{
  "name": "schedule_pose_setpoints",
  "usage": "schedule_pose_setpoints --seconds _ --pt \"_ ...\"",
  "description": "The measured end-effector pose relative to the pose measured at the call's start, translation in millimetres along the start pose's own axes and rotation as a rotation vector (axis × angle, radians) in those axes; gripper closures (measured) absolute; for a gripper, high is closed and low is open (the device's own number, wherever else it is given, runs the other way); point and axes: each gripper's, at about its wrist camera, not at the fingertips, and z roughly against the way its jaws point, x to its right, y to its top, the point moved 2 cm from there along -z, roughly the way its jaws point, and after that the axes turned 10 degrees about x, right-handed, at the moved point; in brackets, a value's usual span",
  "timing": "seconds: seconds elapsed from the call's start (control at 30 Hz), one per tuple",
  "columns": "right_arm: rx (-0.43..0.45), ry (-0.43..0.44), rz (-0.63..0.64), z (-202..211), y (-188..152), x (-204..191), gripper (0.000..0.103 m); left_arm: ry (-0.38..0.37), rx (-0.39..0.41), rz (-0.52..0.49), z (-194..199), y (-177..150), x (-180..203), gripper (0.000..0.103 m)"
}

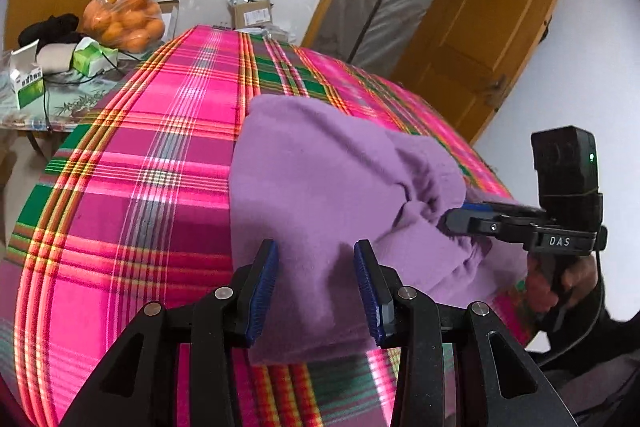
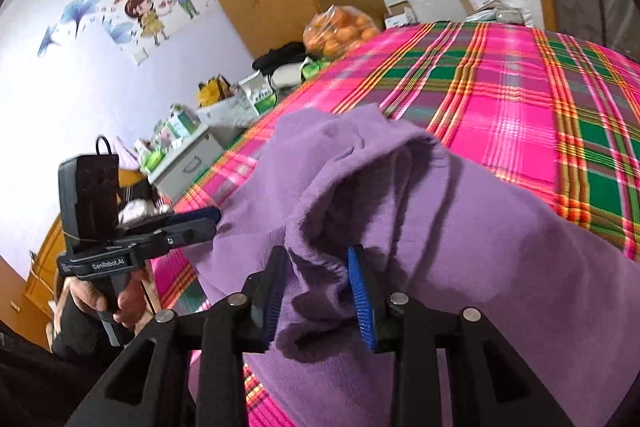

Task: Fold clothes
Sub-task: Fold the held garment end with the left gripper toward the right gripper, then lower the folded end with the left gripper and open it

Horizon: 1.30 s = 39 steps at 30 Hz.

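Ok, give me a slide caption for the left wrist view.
Left claw open around the purple garment on the plaid bedspread while the right claw pinches its bunched edge.

Purple garment [image 1: 320,195] on plaid bedcover [image 1: 152,163]; left gripper [image 1: 316,287] spread at 6 o'clock; right gripper [image 1: 460,219] pinching cloth at 3 o'clock.

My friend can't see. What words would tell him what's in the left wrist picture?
A purple garment lies bunched on a pink and green plaid cloth, with the left gripper open around its near edge. The right gripper pinches gathered fabric at the side; a bag of oranges sits behind.
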Motion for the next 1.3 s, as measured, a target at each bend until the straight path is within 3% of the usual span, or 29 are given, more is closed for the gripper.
schedule_pose_setpoints --seconds 0.03,0.2,0.27,0.43,0.5,0.57,0.6,0.7,0.73,0.77,0.83,1.13,1.3 --pt "-0.001 0.010 0.003 1.5 -0.5 -1.3 0.088 0.005 -0.003 -0.005 0.3 -1.3 -0.8 0.062" --pt "0.068 0.110 -0.056 29.7 -1.2 0.8 0.099 0.031 -0.012 -0.030 1.9 -5.7 -2.0 0.062" --pt "0.083 0.120 -0.089 37.3 -3.6 6.9 0.099 0.042 -0.009 -0.033 4.1 -7.0 -2.7 0.062" --pt "0.047 0.008 -0.155 31.9 -12.4 29.9 0.093 0.074 -0.007 -0.016 8.3 -9.3 -6.3 0.061" --pt "0.063 0.003 -0.136 35.4 -9.0 26.3 0.091 0.082 -0.010 -0.010 9.4 -10.4 -8.2 0.059" --pt "0.080 0.020 -0.118 36.2 -3.7 21.6 0.073 0.081 -0.016 0.005 7.5 -11.2 -9.9 0.058" --pt "0.082 0.027 -0.114 34.3 -1.8 20.3 0.071 0.079 -0.018 0.012 6.2 -11.6 -10.7 0.058" --pt "0.043 0.004 -0.119 22.1 -5.2 21.6 0.071 0.063 -0.009 0.025 3.7 -12.2 -10.1 0.058" --pt "0.027 -0.007 -0.121 17.9 -6.9 22.3 0.079 0.058 -0.006 0.028 3.0 -12.4 -9.8 0.058" --pt "0.023 -0.009 -0.130 16.6 -8.3 24.2 0.090 0.051 -0.002 0.026 3.4 -12.5 -9.3 0.065" --pt "0.038 0.005 -0.165 20.9 -10.5 30.8 0.096 0.044 0.008 0.030 5.6 -12.5 -11.8 0.091" --pt "0.043 0.053 -0.191 25.8 -12.8 25.1 0.098 -0.013 0.091 0.093 22.9 -2.0 -26.5 0.095" --pt "0.032 0.049 -0.195 23.7 -11.6 23.6 0.094 -0.014 0.048 0.100 17.3 -9.0 -35.9 0.095"
